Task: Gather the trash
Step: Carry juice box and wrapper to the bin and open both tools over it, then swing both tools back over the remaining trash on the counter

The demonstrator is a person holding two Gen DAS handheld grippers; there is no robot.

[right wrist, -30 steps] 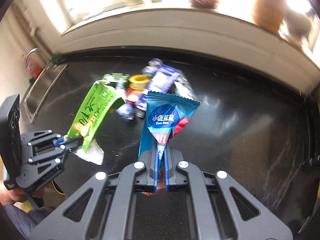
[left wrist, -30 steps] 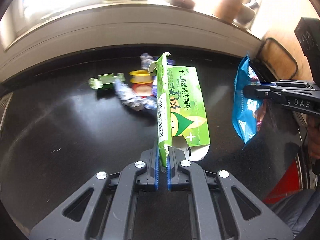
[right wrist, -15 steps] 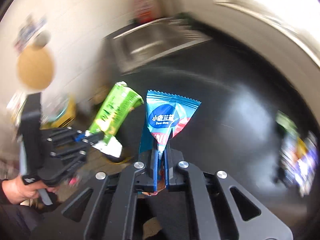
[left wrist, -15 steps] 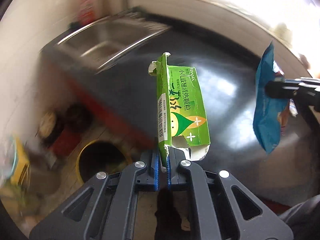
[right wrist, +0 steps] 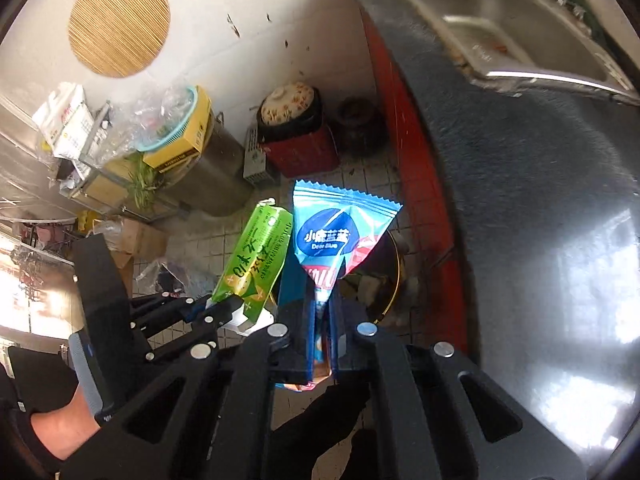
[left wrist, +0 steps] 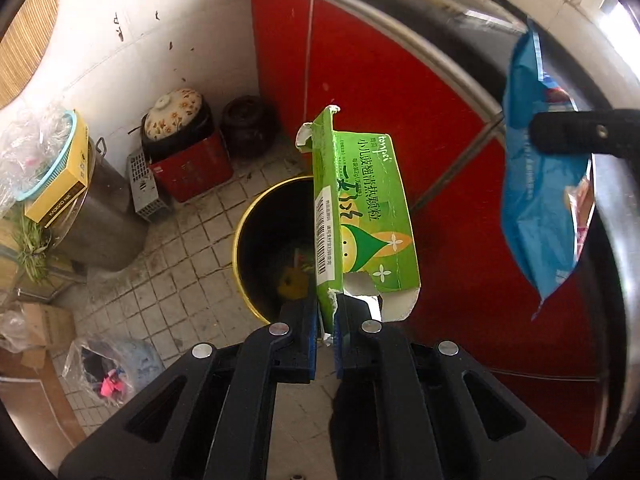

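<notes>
Both tongs are clenched: left tongs (left wrist: 327, 316) on the green carton (left wrist: 362, 216), right tongs (right wrist: 322, 312) on the blue wrapper (right wrist: 332, 236). Centre each over the yellow-rimmed bin (left wrist: 256, 224) at 10 o'clock, then let go.

Left wrist camera looking steeply down along its fingers, yellow-rimmed bin (left wrist: 256, 248) close below, right wrist camera beside it angled likewise, taking in countertop (right wrist: 540, 220) and sink (right wrist: 512, 28), both sharing tiled floor (left wrist: 160, 280), floral-lidded pot (left wrist: 174, 112)
</notes>
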